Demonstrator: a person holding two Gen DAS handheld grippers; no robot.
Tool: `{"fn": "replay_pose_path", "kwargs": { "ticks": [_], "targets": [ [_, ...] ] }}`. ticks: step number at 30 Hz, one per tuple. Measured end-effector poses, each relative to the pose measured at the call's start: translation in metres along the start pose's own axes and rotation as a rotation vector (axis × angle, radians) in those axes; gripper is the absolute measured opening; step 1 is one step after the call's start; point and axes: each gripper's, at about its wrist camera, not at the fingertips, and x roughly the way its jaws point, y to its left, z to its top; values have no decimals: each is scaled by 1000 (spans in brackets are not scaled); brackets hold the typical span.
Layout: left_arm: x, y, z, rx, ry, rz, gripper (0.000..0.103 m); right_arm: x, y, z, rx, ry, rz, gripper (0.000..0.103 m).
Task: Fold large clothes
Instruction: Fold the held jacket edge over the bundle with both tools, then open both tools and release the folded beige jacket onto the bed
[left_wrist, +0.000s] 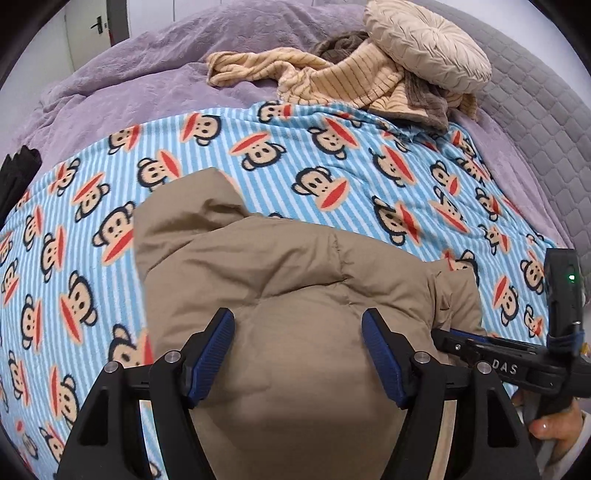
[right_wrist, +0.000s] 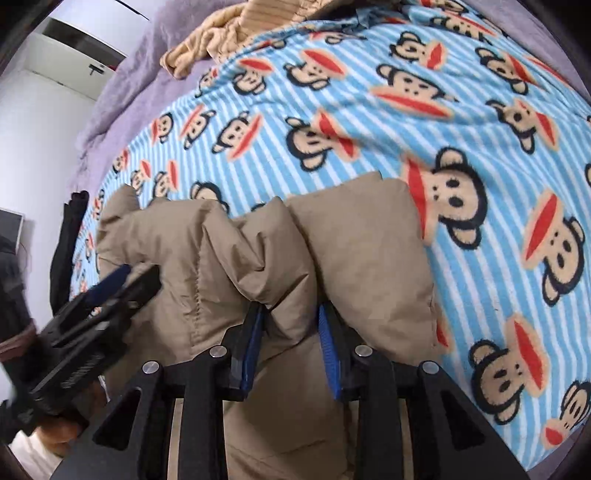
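A tan puffer jacket (left_wrist: 280, 280) lies bunched on a blue striped monkey-print blanket (left_wrist: 332, 177). My left gripper (left_wrist: 298, 325) is open just over the jacket, its blue pads apart with padded fabric bulging between them. My right gripper (right_wrist: 291, 325) is shut on a thick fold of the jacket (right_wrist: 258, 251). The right gripper also shows in the left wrist view (left_wrist: 491, 347), at the jacket's right edge. The left gripper shows at the left of the right wrist view (right_wrist: 110, 291), blurred, over the jacket's left side.
The blanket (right_wrist: 369, 122) covers a bed with a purple cover (left_wrist: 147, 74). A heap of tan striped clothes (left_wrist: 332, 81) and a round beige cushion (left_wrist: 424, 48) lie at the far side. A dark garment (left_wrist: 14, 181) hangs at the bed's left edge. A door and white wall stand beyond.
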Motion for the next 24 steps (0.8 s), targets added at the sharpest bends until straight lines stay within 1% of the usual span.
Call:
{"fn": "replay_pose_path", "kwargs": {
  "ticks": [3, 4, 6, 7, 8, 10, 12, 14, 16, 18, 19, 22, 24],
  "targets": [
    [-23, 18, -23, -57, 12, -24, 73, 1, -7, -4, -4, 8, -6, 30],
    [-26, 22, -35, -71, 34, -29, 73, 0, -9, -6, -12, 10, -7, 30],
    [-23, 20, -61, -61, 88, -12, 73, -1, -13, -10, -18, 12, -5, 30],
    [-19, 17, -74, -55, 111, 7, 79, 1, -14, -10, -20, 13, -3, 30],
    [-17, 16, -85, -65, 121, 28, 89, 2, -17, -13, -22, 14, -2, 30],
    [-14, 15, -99, -99, 137, 39, 90, 4, -17, -15, -39, 16, -6, 30],
    [-13, 15, -105, -137, 149, 58, 90, 6, -14, -15, -48, 27, -9, 30],
    [-15, 16, -106, -170, 156, 73, 90, 4, -13, -16, -63, 51, -1, 33],
    [-18, 15, -104, -173, 157, 98, 90, -1, -13, -18, -71, 75, 8, 33],
    [-22, 14, -103, -176, 158, 120, 90, -10, -16, -23, -75, 91, 16, 36],
    [-24, 13, -104, -181, 158, 128, 90, -15, -17, -27, -78, 96, 18, 39],
    [-28, 13, -107, -201, 161, 137, 90, -29, -23, -41, -80, 107, 26, 45],
    [-30, 13, -109, -208, 164, 141, 90, -36, -25, -50, -75, 112, 33, 47]
  ]
}}
